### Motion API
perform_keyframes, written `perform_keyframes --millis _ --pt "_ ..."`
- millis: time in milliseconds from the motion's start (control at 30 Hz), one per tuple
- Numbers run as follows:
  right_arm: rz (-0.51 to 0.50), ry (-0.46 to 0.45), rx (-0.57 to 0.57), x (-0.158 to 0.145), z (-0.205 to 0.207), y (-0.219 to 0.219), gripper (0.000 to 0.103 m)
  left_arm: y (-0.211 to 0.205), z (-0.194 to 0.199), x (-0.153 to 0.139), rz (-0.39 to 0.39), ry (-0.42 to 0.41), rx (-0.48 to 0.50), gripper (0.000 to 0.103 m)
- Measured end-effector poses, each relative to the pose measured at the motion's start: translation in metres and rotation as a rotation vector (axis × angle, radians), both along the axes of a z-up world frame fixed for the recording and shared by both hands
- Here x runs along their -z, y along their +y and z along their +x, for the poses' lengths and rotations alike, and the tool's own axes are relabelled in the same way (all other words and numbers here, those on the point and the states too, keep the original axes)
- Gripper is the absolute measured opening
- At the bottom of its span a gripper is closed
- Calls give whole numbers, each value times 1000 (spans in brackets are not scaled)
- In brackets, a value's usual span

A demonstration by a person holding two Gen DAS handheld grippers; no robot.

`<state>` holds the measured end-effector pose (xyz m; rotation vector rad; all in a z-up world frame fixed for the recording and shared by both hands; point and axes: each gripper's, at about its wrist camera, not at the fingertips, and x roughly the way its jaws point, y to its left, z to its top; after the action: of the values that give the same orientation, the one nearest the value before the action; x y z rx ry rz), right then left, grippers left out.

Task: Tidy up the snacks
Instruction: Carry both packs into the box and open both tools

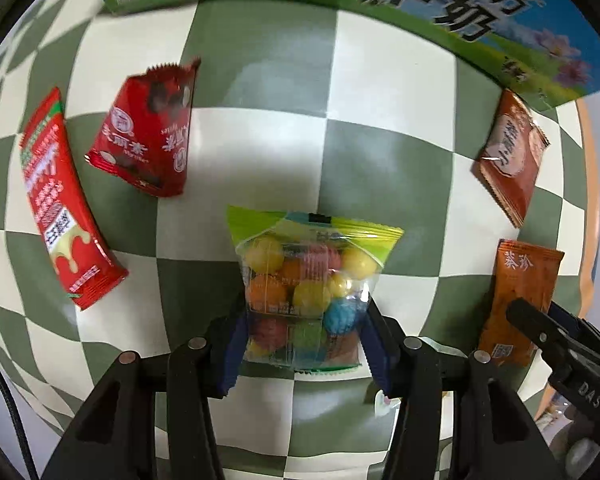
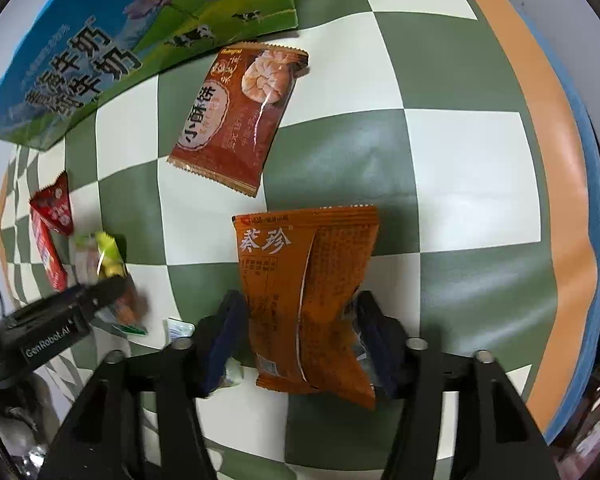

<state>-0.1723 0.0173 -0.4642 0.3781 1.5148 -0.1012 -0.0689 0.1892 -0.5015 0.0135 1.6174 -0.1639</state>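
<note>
From the left wrist view, the left tongs [image 1: 304,344] are clamped on the lower part of a clear bag of coloured candy balls [image 1: 308,280], both blue pads pressing its sides; the bag hangs above the checkered counter [image 1: 384,148]; two red packets, a long red packet [image 1: 60,204] and a shorter red wafer packet [image 1: 148,132], lie loose at the left, a brown shrimp-cracker packet [image 1: 508,156] lies at the right, and the milk carton box [image 1: 380,8] stands along the far edge; the snacks look mostly unsorted, so I judge the work barely begun. From the right wrist view, the right tongs [image 2: 300,332] stand about an orange packet [image 2: 312,300]; the left pad sits against its side, the right pad meets its creased edge, so it reads as a loose hold, though I cannot tell how firm; the brown shrimp-cracker packet [image 2: 240,116] lies just beyond, untouched; two packets in hand, at least three left on the counter [image 2: 460,168], and where they belong is not shown.
</note>
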Motion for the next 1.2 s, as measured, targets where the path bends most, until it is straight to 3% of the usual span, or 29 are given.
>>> perform_keyframes --millis 133,333,467,600,733,933,1067,1200 --pt "-10 10 -8 -2 9 5 72 5 13 5 -12 6 -6 50" --pt "-56 65 -40 3 25 18 72 -17 16 13 40 -22 33 50" --pt "-120 69 -68 19 41 35 62 -40 6 8 65 -59 44 47" --pt "-107 38 -58 14 44 38 56 -47 2 3 48 -56 35 46" --pt "-56 1 -37 3 45 33 52 -46 -5 -23 -5 -67 24 45" --pt "86 -89 -10 -43 62 42 52 -41 -3 -104 -147 -151 4 45" --pt "174 -197 -27 -92 81 56 52 -34 23 -164 -207 -226 -2 45" --pt "248 -298 -40 -136 108 64 52 -13 77 -204 -215 -236 -17 45"
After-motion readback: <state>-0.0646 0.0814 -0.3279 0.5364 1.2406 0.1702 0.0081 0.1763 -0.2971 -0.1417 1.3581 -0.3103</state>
